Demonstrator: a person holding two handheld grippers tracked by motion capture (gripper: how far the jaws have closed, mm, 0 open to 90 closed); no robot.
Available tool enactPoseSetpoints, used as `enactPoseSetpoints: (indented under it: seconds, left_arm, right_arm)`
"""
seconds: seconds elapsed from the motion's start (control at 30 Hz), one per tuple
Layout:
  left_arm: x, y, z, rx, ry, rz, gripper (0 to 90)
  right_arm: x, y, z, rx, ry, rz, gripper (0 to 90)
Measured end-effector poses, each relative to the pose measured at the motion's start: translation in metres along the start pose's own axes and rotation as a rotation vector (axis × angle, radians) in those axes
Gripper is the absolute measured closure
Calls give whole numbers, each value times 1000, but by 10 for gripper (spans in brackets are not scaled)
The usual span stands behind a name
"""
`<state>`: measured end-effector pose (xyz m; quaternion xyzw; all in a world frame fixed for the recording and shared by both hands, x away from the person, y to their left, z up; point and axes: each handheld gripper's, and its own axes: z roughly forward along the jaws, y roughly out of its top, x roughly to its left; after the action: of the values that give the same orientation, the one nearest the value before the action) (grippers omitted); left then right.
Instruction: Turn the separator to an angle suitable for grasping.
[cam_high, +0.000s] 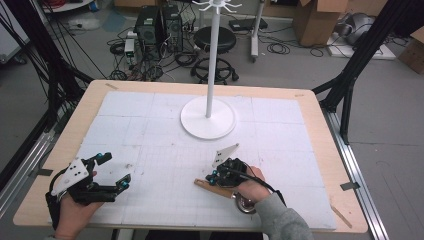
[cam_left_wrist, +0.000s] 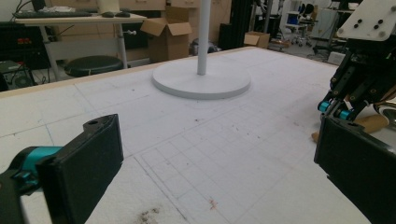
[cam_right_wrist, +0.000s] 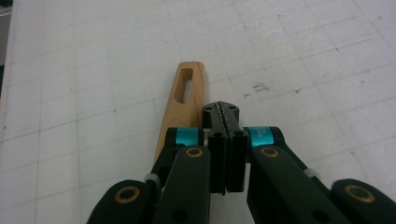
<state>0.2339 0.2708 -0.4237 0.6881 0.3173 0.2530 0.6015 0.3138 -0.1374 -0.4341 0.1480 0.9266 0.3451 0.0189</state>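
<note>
Tongs first: your right gripper (cam_right_wrist: 223, 112) is shut tight, pads pressed together with nothing between them. It sits right above the wooden handle (cam_right_wrist: 183, 100) of the spoon (cam_high: 226, 190), which lies flat on the white mat (cam_high: 150, 125) under your right hand (cam_high: 255, 187). Your left gripper (cam_high: 112, 172) is wide open and holds nothing, well apart from the spoon. A white stand (cam_high: 207, 117) is farther back.

- One white metal stand (cam_high: 208, 120) with a round base and tall pole
- One wooden-handled utensil (cam_right_wrist: 181, 105) with a slotted end
- Two black two-jaw grippers: left gripper (cam_high: 114, 172), right gripper (cam_high: 212, 176)
</note>
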Motion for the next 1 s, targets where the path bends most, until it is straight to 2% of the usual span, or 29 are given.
enactPoseSetpoints:
  seconds: [0.43, 0.63, 0.7, 0.83, 0.93, 1.0]
  left_arm:
    - [0, 0, -1, -3, 3, -3, 18]
    - [0, 0, -1, -1, 2, -2, 18]
    - [0, 0, -1, -3, 1, 0, 18]
    - [1, 0, 0, -1, 0, -1, 18]
    - [1, 0, 1, -1, -4, -2, 18]
    - [1, 0, 2, -3, -7, -2, 18]
  right_arm:
    - [6, 5, 3, 13, 36, -27, 900]
    - [7, 5, 3, 16, 32, -37, 900]
    - [7, 5, 1, 5, 16, -36, 900]
    - [7, 5, -11, -56, -24, -14, 899]
    - [8, 5, -21, -107, -30, 6, 811]
    - [10, 6, -26, -126, -46, -4, 748]
